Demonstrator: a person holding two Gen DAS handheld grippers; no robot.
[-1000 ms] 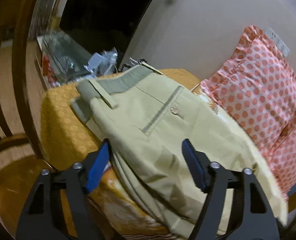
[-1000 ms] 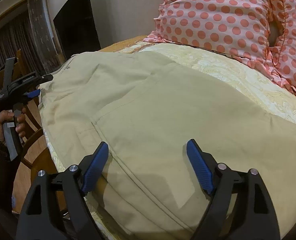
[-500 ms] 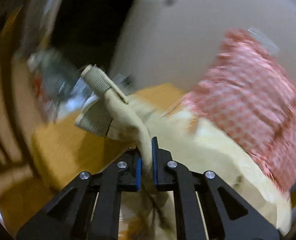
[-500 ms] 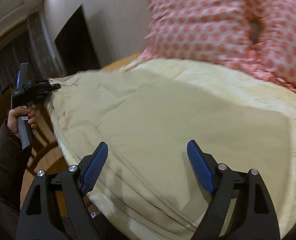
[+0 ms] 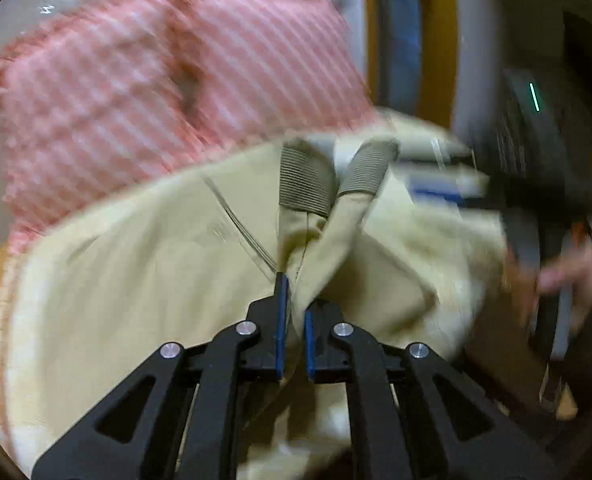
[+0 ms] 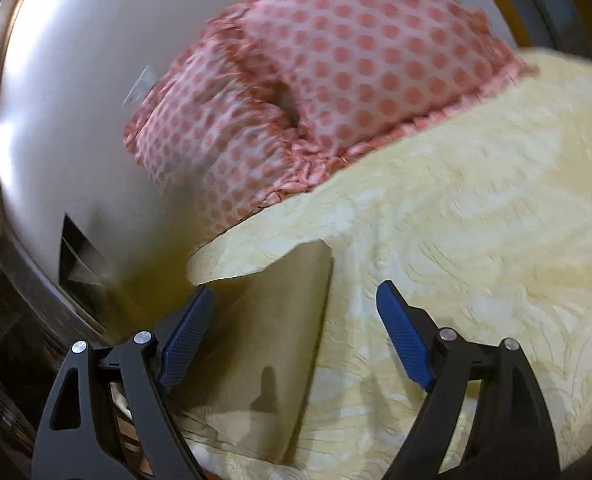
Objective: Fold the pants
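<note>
Left gripper (image 5: 292,320) is clamped on the pants (image 5: 144,280) near the waistband just ahead of it; I judge the fold-over underway. Right gripper (image 6: 292,340) gapes wide above the leg end (image 6: 268,340); next I'd pinch it.

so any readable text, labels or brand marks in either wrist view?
None can be read.
Pants: no tag or label shows; the waistband has only ribbing.
Pillow: dots only, no print.
Dark device at right in the left view: a green light bar, no letters; blurred.
Wall plate: too blurred to tell.
</note>
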